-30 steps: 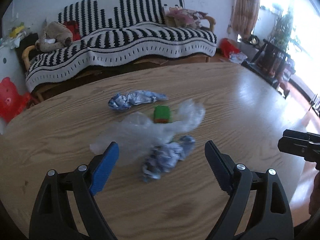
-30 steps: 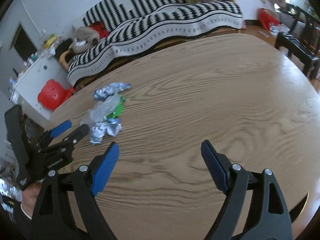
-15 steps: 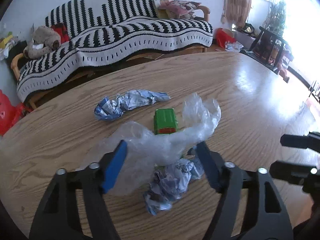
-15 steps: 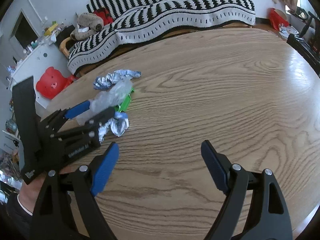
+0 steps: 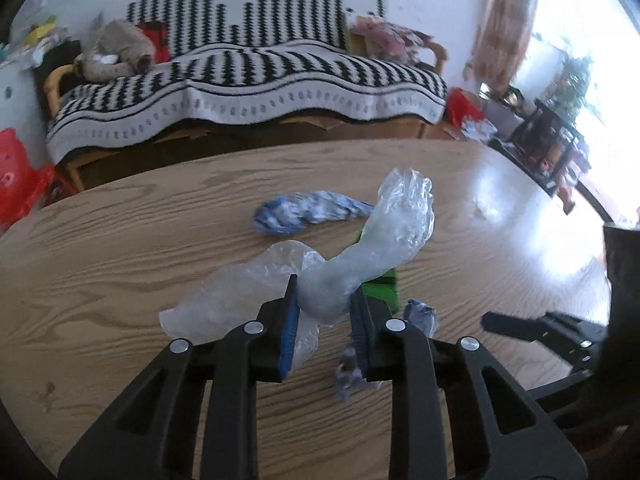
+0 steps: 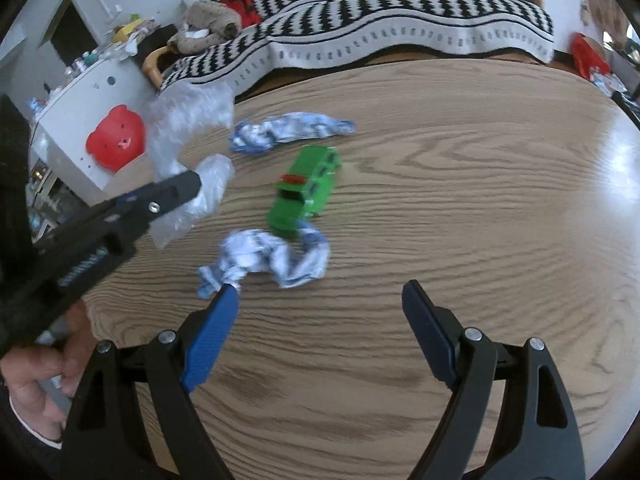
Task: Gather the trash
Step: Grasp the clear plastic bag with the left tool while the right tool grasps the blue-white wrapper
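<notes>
My left gripper (image 5: 325, 300) is shut on a clear crumpled plastic bag (image 5: 384, 240) and holds it above the wooden table (image 5: 120, 240); the bag also shows in the right wrist view (image 6: 188, 120). A crumpled blue-white wrapper (image 6: 272, 260) lies just ahead of my open right gripper (image 6: 320, 312), near its left finger. A second twisted blue-white wrapper (image 6: 288, 132) lies farther back and also shows in the left wrist view (image 5: 304, 212). A green toy car (image 6: 308, 188) stands between the two wrappers.
A sofa with a black-and-white striped blanket (image 5: 240, 80) stands behind the table. A red plastic stool (image 6: 116, 142) and a white cabinet (image 6: 80, 96) are at the left. Dark chairs (image 5: 552, 140) stand at the right by the window.
My left gripper has closed on the plastic bag and lifted it off the table. My right gripper has moved left toward the near crumpled wrapper and stays open.
</notes>
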Demonstrator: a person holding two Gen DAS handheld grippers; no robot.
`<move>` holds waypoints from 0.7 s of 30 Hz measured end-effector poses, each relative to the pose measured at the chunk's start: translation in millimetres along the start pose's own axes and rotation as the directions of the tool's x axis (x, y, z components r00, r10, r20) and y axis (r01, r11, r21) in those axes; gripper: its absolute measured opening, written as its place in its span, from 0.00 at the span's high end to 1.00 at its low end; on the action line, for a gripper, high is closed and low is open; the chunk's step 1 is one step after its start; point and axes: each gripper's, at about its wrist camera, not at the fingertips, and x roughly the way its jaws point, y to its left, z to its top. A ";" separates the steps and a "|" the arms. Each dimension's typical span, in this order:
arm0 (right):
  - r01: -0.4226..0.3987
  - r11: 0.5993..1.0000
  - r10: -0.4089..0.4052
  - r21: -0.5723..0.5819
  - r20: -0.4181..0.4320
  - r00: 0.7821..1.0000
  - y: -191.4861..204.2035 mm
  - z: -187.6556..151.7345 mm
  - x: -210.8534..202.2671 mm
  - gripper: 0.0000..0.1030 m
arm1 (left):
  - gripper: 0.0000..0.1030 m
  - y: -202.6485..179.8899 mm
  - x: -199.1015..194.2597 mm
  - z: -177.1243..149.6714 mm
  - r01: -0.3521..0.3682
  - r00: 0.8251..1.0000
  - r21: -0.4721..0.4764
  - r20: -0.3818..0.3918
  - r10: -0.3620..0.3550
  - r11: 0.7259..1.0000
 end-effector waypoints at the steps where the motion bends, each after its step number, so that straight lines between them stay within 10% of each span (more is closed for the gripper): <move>1: 0.000 1.000 0.000 -0.007 -0.001 1.000 4.3 1.6 4.2 0.21 | 0.78 4.2 -2.7 -0.4 -0.004 1.000 -0.017 -0.002 0.004 1.000; 15: 0.087 0.994 -0.085 -0.071 0.029 0.996 43.6 21.2 54.2 0.12 | 0.78 53.7 -12.9 -9.1 -0.066 0.997 -0.150 -0.050 0.059 0.987; 21: 0.186 0.969 -0.180 -0.165 0.050 0.982 57.9 13.7 58.4 0.63 | 0.78 55.3 -12.1 -11.8 -0.082 0.995 -0.154 -0.064 0.073 0.985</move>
